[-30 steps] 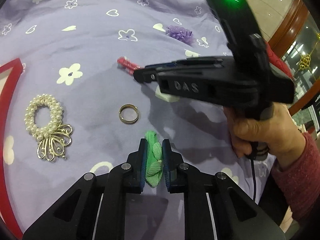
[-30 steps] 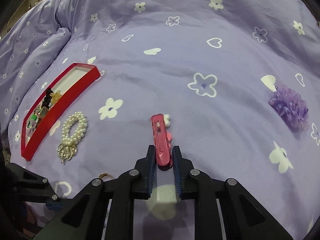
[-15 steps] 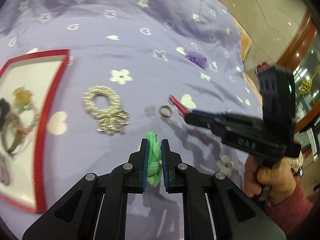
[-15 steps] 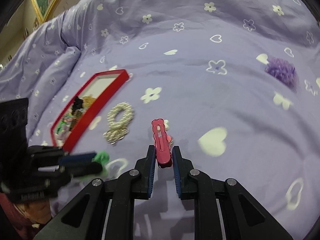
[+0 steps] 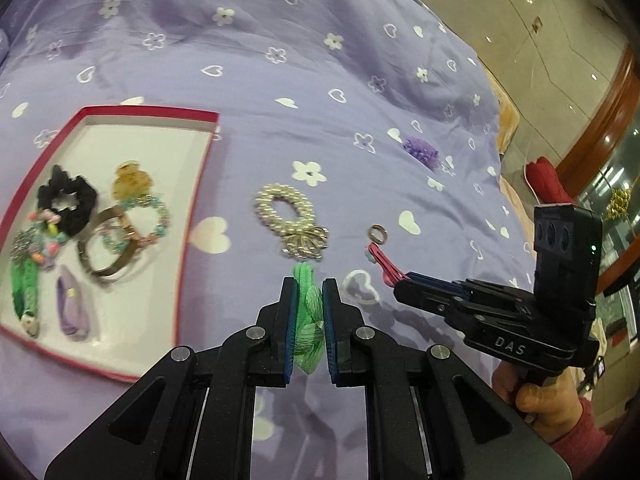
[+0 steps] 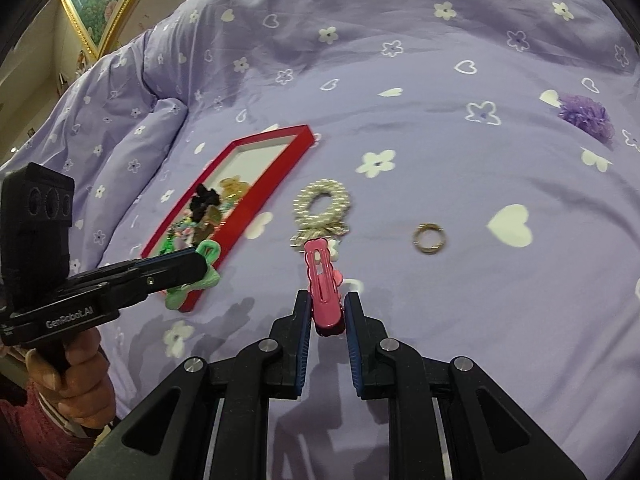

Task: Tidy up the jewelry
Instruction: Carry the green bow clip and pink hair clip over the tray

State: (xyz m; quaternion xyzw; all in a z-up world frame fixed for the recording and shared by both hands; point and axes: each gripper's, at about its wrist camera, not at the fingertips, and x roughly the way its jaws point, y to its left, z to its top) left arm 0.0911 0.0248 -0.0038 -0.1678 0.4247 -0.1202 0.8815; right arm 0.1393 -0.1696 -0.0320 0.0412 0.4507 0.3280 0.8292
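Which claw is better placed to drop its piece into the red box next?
The left claw, probably. Its green hair clip hangs at the red box corner, while the right claw holds its pink hair clip farther away, by the pearl bracelet.

You have a bed under a lilac bedspread (image 5: 360, 92) printed with white flowers and hearts. On it lie a red-rimmed tray (image 5: 196, 196) at your left, a pearl bracelet (image 5: 286, 208) just beside it, a small metal ring (image 5: 378, 234) further right, and a purple pompom (image 5: 420, 152) well apart
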